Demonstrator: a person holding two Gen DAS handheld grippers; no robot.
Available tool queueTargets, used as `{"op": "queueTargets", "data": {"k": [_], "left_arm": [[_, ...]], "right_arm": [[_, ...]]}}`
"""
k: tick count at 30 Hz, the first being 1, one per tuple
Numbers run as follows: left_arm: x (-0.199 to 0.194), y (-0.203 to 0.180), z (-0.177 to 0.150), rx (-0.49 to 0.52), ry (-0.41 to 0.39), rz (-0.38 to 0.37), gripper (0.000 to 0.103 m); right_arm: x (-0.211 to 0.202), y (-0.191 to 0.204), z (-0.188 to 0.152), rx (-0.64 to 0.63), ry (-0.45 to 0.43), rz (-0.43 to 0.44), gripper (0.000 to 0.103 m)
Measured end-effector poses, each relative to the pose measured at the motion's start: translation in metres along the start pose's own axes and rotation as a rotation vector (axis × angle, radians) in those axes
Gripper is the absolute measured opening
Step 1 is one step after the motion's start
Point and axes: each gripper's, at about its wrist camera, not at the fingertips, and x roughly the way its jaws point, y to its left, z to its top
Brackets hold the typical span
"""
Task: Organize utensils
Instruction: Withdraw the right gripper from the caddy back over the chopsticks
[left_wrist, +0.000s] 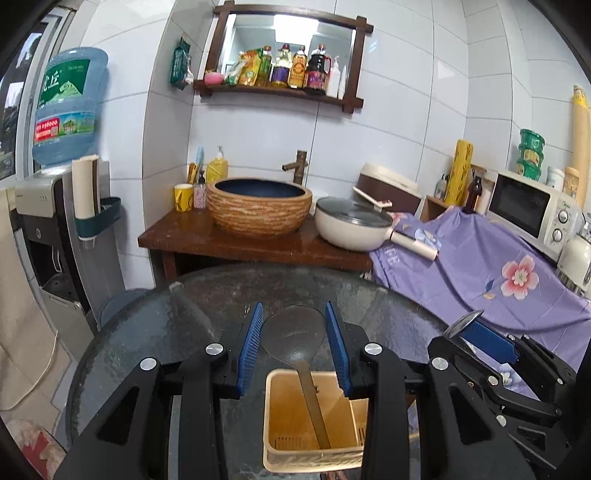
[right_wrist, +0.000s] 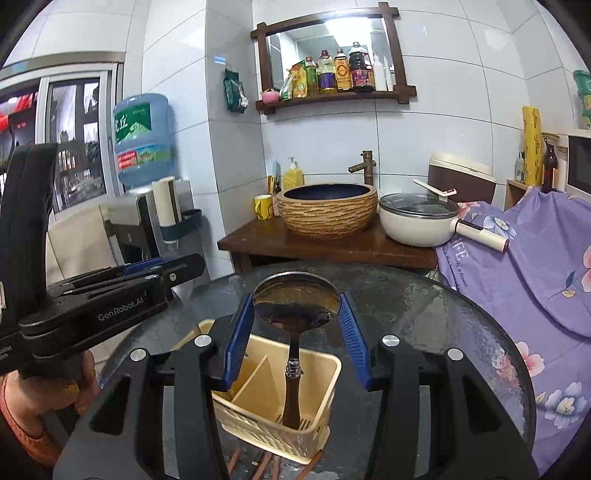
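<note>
Between the blue pads of my left claw (left_wrist: 294, 349) I hold the flat clear rice paddle (left_wrist: 293, 332), squeezed at its head, pads pressing its 2 edges. Its handle drops straight below my fingertips into the beige utensil caddy (left_wrist: 280, 417), ending on the slotted floor of the compartment nearest me. My right claw (right_wrist: 296, 334) grips the dark metal ladle (right_wrist: 295, 301) the same way, its bowl wedged between the 2 pads and tipped toward the camera. The brown wooden handle hangs below that claw and stands in the caddy's other compartment, on the far side of the slanted divider as the right wrist sees it. So both claws are closed on their tools, neither gaping free.

The caddy sits on the round dark glass table (left_wrist: 155, 332), directly under both claws. Off to the right of my left claw I see the right claw's black frame; off to the left of my right claw, the left claw's body and the hand (right_wrist: 40, 402) carrying it.

Beyond the table edge, ahead of both claws, stands a brown wooden counter (left_wrist: 192, 236) with a woven-pattern basin (left_wrist: 259, 206) and a bronze tap (left_wrist: 298, 166). Just right of the basin is a cream lidded pan (left_wrist: 352, 225). Further right lies a purple flowered cloth (left_wrist: 480, 266), then a white microwave (left_wrist: 532, 210). High ahead, a framed mirror shelf (left_wrist: 284, 55) holds bottles. Far left, a blue water jug (left_wrist: 68, 103) tops a dispenser.
</note>
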Motion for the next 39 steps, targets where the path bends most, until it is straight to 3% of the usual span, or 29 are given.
{"op": "queueTargets", "data": {"k": [9, 16, 21, 27, 29, 32, 36, 39], "left_arm": [[0.014, 0.004, -0.030, 0.027, 0.057, -0.006, 0.034], [0.022, 0.002, -0.041, 0.046, 0.078, -0.005, 0.034], [0.020, 0.003, -0.040, 0.047, 0.082, -0.019, 0.036], [-0.008, 0.015, -0.038, -0.017, 0.030, -0.027, 0.062], [-0.022, 0.017, -0.042, -0.031, 0.025, -0.032, 0.075], [-0.041, 0.018, -0.057, -0.029, 0.023, 0.008, 0.089], [-0.056, 0.021, -0.091, -0.003, 0.079, 0.062, 0.089], [-0.060, 0.026, -0.123, -0.007, 0.163, 0.066, 0.085]], "right_arm": [[0.008, 0.002, -0.036, -0.034, 0.037, -0.003, 0.048], [0.008, 0.004, -0.036, -0.046, 0.029, -0.009, 0.048], [0.004, -0.001, -0.036, -0.035, -0.001, -0.014, 0.065], [-0.024, -0.011, -0.029, 0.012, -0.053, -0.008, 0.071], [-0.032, -0.011, -0.031, 0.024, -0.050, -0.009, 0.075], [-0.050, -0.008, -0.044, 0.030, -0.027, -0.011, 0.080], [-0.062, -0.004, -0.071, 0.003, 0.049, -0.033, 0.080], [-0.058, -0.005, -0.100, 0.020, 0.164, -0.035, 0.080]]}}
